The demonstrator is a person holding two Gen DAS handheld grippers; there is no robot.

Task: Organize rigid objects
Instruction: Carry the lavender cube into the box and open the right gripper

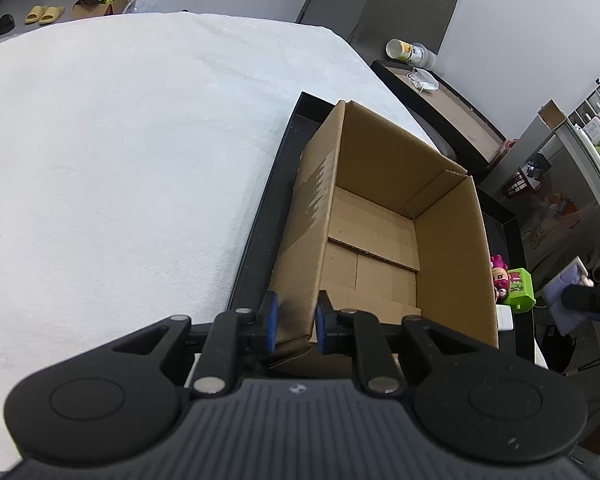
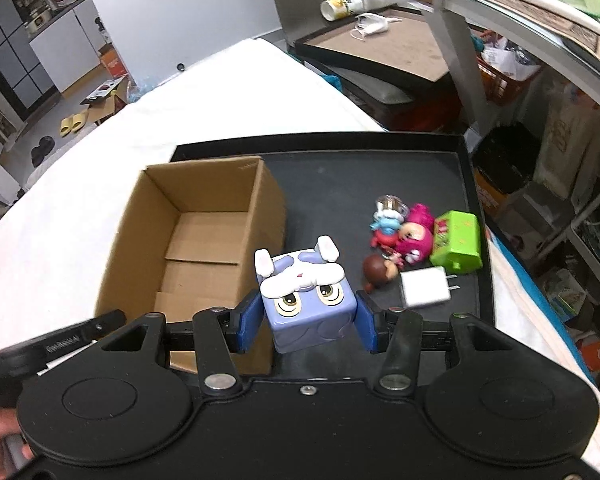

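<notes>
- The left gripper [image 1: 296, 326] is pointing steeply downward, its blue-padded fingers [image 1: 271, 320] pinching a thin wall.
- The right gripper [image 2: 307, 322] is tilting downward too, its fingers [image 2: 249, 322] clamping a cube's sides.

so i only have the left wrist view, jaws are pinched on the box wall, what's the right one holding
Observer: The right gripper is shut on a purple cube toy with white rabbit ears.
Operator: is it over the box yet
Observer: No, it sits just right of the cardboard box, over the black tray.
Operator: what's left on the tray, i see pink and green
Observer: Also a white charger plug, a brown-haired figure and a small blue and white figure.
</notes>
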